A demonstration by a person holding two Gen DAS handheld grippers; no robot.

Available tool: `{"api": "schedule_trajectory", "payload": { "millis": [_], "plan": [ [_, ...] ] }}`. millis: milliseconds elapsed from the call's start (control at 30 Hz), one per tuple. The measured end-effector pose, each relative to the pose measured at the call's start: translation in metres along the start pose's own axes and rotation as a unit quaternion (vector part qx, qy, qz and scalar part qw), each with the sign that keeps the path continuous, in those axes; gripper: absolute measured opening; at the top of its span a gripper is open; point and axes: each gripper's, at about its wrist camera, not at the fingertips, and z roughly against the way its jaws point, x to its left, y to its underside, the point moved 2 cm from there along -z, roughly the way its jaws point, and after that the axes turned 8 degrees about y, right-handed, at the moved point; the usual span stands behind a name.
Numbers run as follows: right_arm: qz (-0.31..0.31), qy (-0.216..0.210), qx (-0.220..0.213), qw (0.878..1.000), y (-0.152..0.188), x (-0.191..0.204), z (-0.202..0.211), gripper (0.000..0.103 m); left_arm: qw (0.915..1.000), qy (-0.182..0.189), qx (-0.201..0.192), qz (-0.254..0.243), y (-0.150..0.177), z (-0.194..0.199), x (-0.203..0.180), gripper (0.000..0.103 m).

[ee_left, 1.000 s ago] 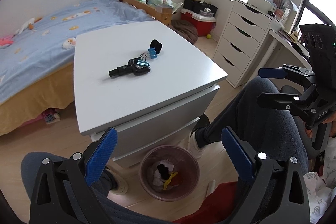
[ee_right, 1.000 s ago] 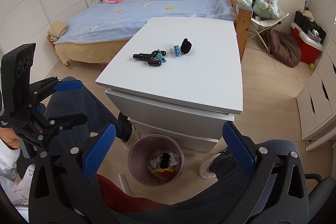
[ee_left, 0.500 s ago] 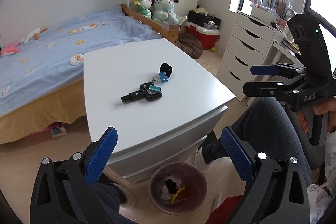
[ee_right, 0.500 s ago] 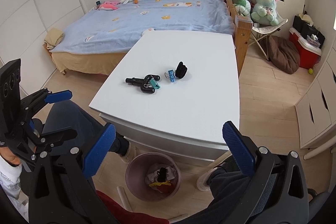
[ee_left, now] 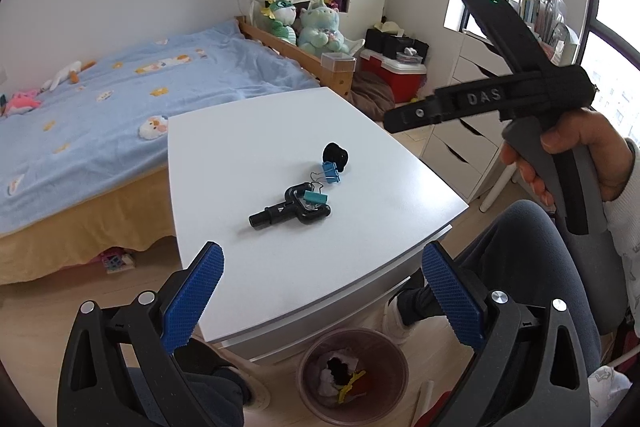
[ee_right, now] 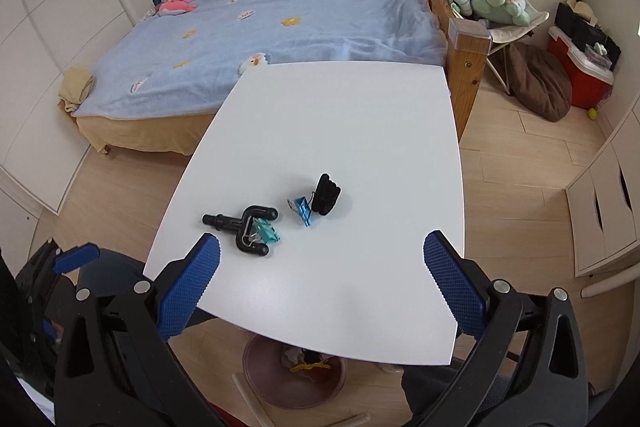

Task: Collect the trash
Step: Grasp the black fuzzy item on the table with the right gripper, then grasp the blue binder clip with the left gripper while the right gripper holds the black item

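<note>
Below the table edge, the waste bin (ee_left: 354,371) already holds scraps. Both the left gripper (ee_left: 320,291) and right gripper (ee_right: 320,283) hang empty, jaws wide. Farther on the white table (ee_right: 360,131), a black Y-shaped part (ee_right: 244,227), two binder clips (ee_right: 302,211) and a black pad (ee_right: 326,195) await collection.

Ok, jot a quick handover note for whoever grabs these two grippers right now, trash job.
Left gripper: open, empty, over the near edge of the white table.
Right gripper: open, empty, over the table's near part.
On the table: black Y-shaped piece with a teal binder clip against it, a blue binder clip beside a black round lump.
Trash bin on the floor under the near edge already holds some scraps.
Left: pick up the four table items and drop them in.
</note>
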Motion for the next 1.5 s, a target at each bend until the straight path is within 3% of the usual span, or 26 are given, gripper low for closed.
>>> {"api": "schedule_trajectory", "payload": {
  "millis": [200,467,500,533,567,733,967,1100,1500],
  "plan": [
    [-0.039,0.008,0.052,0.998,-0.026,-0.002,-0.044,0.1,1.0,0.001,0.0,0.003,-0.002,-0.004,0.003,0.095],
    [-0.102,-0.002,0.112,0.988,-0.035,-0.009,-0.095,0.1,0.9999,0.005,-0.001,0.014,0.0,-0.007,0.009,0.095],
    [-0.11,-0.004,0.114,0.987,-0.035,-0.01,-0.099,0.096,0.9999,0.006,0.0,0.016,0.001,-0.008,0.009,0.095],
    [-0.118,-0.009,0.118,0.986,-0.035,-0.011,-0.103,0.084,0.9998,0.006,0.001,0.017,0.002,-0.009,0.01,0.095],
    [-0.124,-0.009,0.125,0.984,-0.034,-0.011,-0.107,0.078,0.9998,0.007,0.002,0.018,0.003,-0.009,0.01,0.095],
    [-0.13,-0.015,0.135,0.982,-0.03,-0.007,-0.114,0.055,0.9997,0.009,0.003,0.022,0.006,-0.01,0.013,0.095],
    [-0.127,-0.011,0.134,0.983,-0.03,-0.008,-0.115,0.035,0.9996,0.015,0.007,0.023,0.006,-0.014,0.012,0.095],
    [-0.124,-0.013,0.132,0.983,-0.03,-0.008,-0.116,0.017,0.9996,0.016,0.009,0.021,0.005,-0.015,0.011,0.095],
    [-0.111,-0.017,0.106,0.988,-0.026,-0.017,-0.095,0.011,0.9997,0.019,0.013,0.011,-0.008,-0.022,0.007,0.095]
  ]
}}
